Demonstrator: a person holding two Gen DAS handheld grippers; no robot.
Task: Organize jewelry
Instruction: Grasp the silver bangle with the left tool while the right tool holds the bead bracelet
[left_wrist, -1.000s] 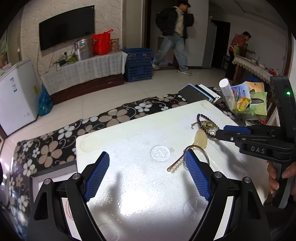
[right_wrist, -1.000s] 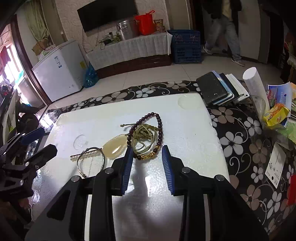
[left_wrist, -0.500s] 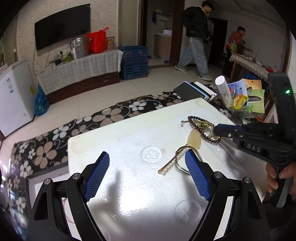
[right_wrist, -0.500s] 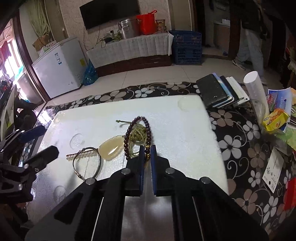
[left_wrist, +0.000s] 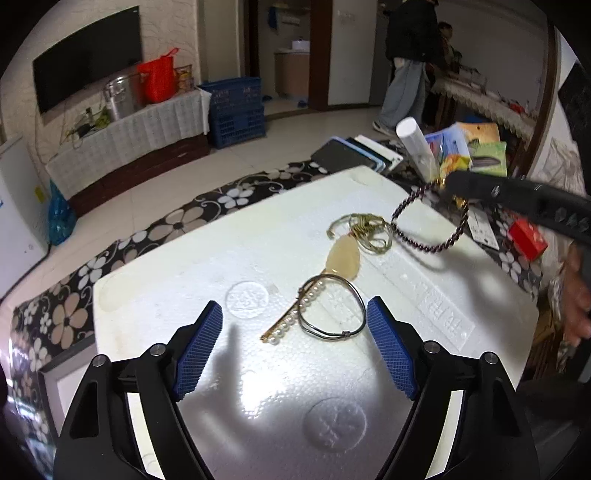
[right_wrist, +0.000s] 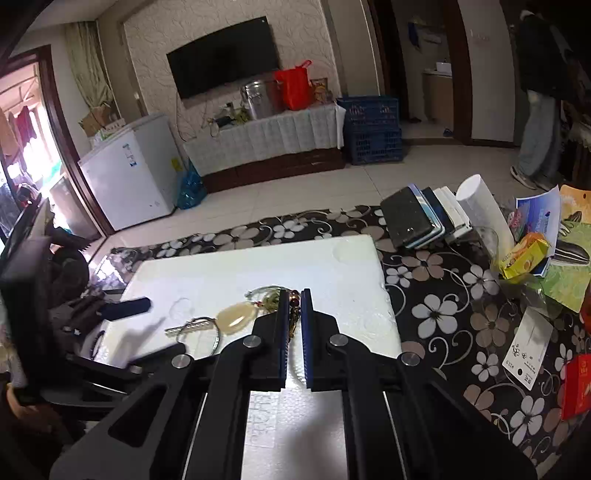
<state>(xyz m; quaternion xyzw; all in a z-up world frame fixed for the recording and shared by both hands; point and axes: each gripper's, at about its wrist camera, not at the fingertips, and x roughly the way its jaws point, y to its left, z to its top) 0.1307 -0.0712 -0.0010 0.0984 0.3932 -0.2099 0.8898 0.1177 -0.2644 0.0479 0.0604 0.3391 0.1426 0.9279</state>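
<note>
A dark bead bracelet hangs in the air from my right gripper, which is shut on it above the white foam board; its beads show between the jaws in the right wrist view. On the board lie a pale stone pendant on an olive cord, a thin metal bangle and a pearl hair clip. My left gripper is open and empty, just in front of the bangle.
The board rests on a black floral cloth. A stack of phones and books, a white tube, snack packets and a red box lie to the right. A picture frame sits at the left.
My right gripper has shut on the bead bracelet and lifted it off the board, leaving the cord and pendant behind. My left gripper stayed open and moved closer to the bangle.
</note>
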